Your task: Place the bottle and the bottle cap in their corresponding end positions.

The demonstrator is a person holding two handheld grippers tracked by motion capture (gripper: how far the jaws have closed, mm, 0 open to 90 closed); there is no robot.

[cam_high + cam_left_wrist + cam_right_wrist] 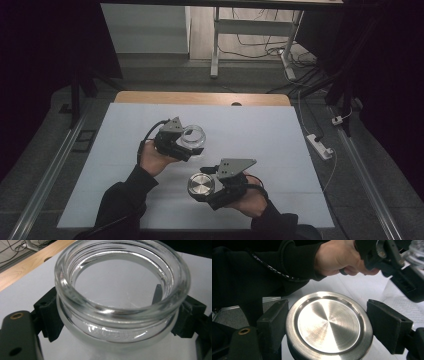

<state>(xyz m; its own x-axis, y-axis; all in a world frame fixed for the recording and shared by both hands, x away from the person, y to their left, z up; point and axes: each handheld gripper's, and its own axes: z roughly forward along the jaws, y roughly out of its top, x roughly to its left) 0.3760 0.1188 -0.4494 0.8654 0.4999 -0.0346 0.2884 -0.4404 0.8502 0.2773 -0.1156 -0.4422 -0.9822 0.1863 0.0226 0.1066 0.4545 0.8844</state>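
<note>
White sheeting covered the table [280, 125], with a strip of bare wood at its far edge and cables on the dim floor beyond, and over that sheet both hands were busy. Left gripper [186, 145] was clamped on the glass jar [193, 136], jaws pressing the jar's sides just under its threaded neck, mouth open and facing up; in the left gripper view the jar [120, 290] looked empty, the white sheet showing through its base. Right gripper [204, 189] was closed around the steel lid [201, 185], jaws on opposite edges of the rim, its brushed face turned upward and held roughly level. What mattered was the gap: the lid sat nearer the person and to the right of the jar, apart from it, not yet over the mouth. By my reading the lid needed carrying forward and leftward until centred above the neck, flat and square to the threads, before any lowering or twisting
</note>
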